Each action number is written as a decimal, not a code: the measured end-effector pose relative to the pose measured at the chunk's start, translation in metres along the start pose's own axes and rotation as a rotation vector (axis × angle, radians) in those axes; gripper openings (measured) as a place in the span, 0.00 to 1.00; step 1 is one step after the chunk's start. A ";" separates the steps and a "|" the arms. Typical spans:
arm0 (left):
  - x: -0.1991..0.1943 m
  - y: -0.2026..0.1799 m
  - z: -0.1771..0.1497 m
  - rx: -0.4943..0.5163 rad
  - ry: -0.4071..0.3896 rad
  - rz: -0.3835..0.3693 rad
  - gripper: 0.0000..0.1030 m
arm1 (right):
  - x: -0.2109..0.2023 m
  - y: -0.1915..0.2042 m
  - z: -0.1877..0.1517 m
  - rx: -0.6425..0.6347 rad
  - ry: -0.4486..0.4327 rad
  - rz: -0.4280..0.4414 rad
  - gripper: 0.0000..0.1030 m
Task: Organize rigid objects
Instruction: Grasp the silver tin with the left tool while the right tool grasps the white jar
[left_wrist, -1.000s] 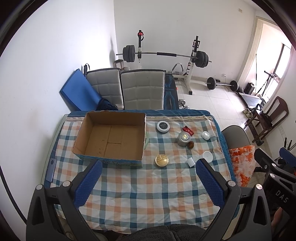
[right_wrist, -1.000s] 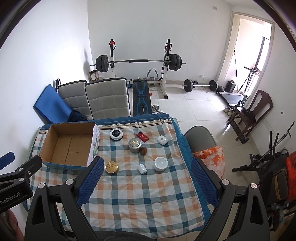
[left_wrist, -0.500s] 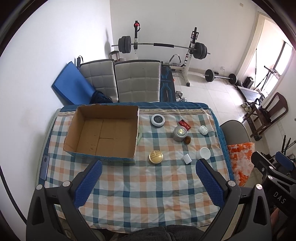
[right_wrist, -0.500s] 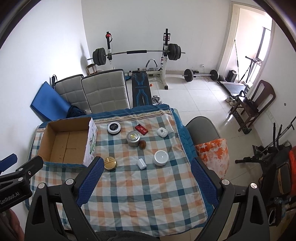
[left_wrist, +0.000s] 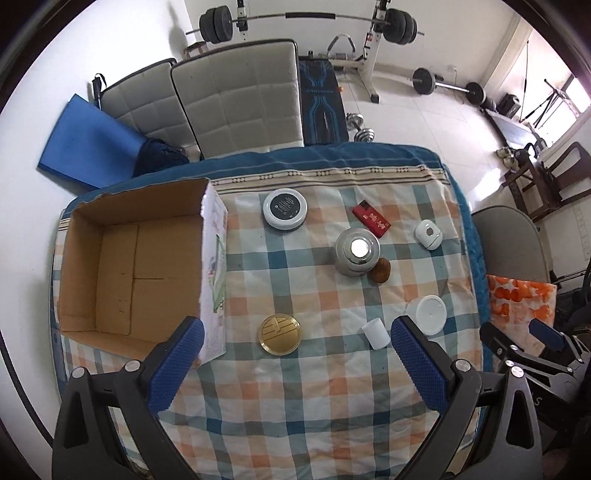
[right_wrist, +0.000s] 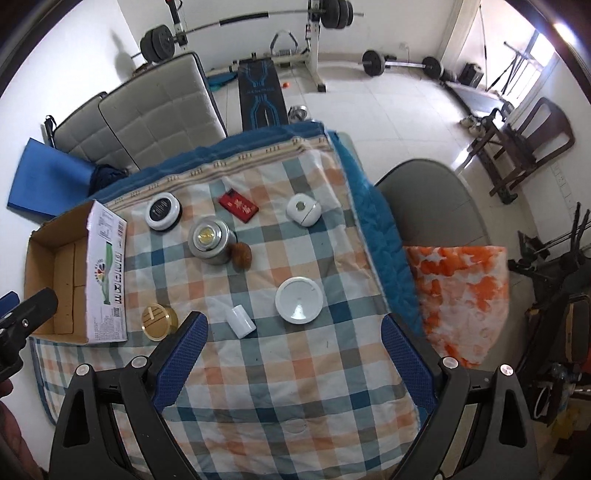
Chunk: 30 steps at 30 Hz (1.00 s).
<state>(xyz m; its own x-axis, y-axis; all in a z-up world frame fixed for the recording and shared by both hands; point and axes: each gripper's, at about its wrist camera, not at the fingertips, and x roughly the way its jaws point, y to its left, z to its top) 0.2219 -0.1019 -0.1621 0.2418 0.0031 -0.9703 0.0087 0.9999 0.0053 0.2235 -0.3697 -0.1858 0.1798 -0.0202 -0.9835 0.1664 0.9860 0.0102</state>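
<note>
Cardboard box (left_wrist: 133, 266) sits open and empty on the left of the checked tablecloth (left_wrist: 314, 406). To its right I see the loose items: gold round tin (left_wrist: 279, 334) just beside the box's near corner, small white cylinder (left_wrist: 375, 333) and white round lid (left_wrist: 427, 314) further right, near each other. Behind them a silver tin (left_wrist: 357, 251) with a brown nut-like lump (left_wrist: 381, 270) touching it, a red pack (left_wrist: 370, 218), a black-faced white disc (left_wrist: 285, 207), a white pod (left_wrist: 428, 234) near the right edge. My left gripper (left_wrist: 295, 362) hangs above the near cloth, jaws spread wide, nothing in them. My right gripper (right_wrist: 295, 354) likewise wide and empty, above the white cylinder and lid. Weight bench (right_wrist: 262, 92) and chairs behind the table.
</note>
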 end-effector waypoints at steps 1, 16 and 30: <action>0.016 -0.006 0.005 0.005 0.023 0.006 1.00 | 0.023 -0.003 0.006 0.008 0.041 0.009 0.94; 0.187 -0.048 0.058 0.026 0.333 -0.004 1.00 | 0.229 -0.014 0.008 0.107 0.428 0.020 0.69; 0.272 -0.072 0.080 0.049 0.480 -0.074 0.68 | 0.250 -0.018 0.023 0.087 0.415 0.033 0.69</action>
<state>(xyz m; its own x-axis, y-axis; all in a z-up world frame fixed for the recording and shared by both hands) 0.3649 -0.1739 -0.4072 -0.2357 -0.0525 -0.9704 0.0572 0.9961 -0.0678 0.2878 -0.3965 -0.4275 -0.2166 0.0976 -0.9714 0.2517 0.9669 0.0410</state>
